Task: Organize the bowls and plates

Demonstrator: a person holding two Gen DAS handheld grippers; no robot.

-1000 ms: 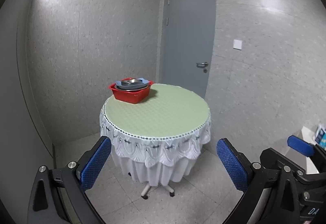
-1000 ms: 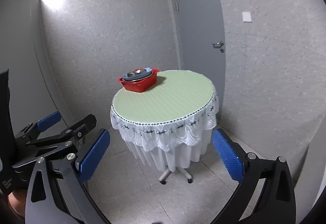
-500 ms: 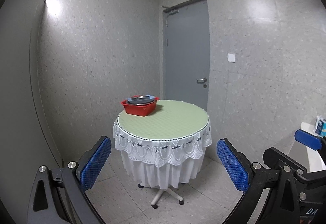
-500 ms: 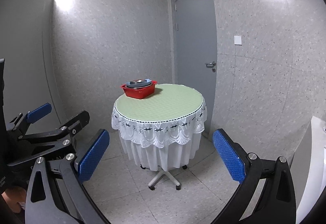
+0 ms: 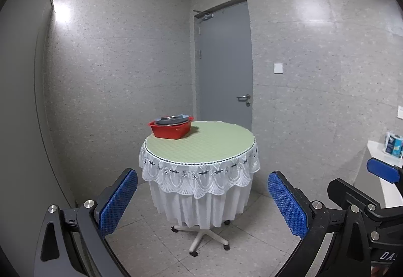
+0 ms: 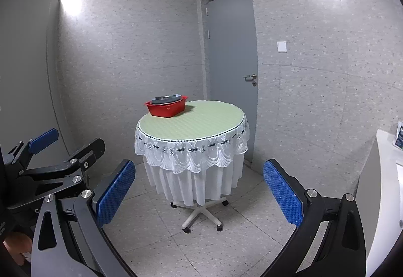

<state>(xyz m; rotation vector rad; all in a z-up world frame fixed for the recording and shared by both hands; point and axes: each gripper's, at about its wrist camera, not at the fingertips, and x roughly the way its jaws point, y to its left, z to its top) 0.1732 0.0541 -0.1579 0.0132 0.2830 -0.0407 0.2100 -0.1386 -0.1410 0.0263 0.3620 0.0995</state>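
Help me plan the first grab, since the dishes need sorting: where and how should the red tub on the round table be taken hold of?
Probably by the red tub's flared rim, at the end corners that stick out like small handles, one open gripper per end. The dishes fill its middle, and the sloped walls look slippery. It sits at the table's far-left edge, so approach from that side.

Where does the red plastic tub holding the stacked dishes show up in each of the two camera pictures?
Left wrist view: the red plastic tub sits just left of centre, on the far left edge of the round table with the green top.
Right wrist view: the tub is left of centre and a little higher, on the same far left edge of the table.
Shared landmark: the grey door behind the table.
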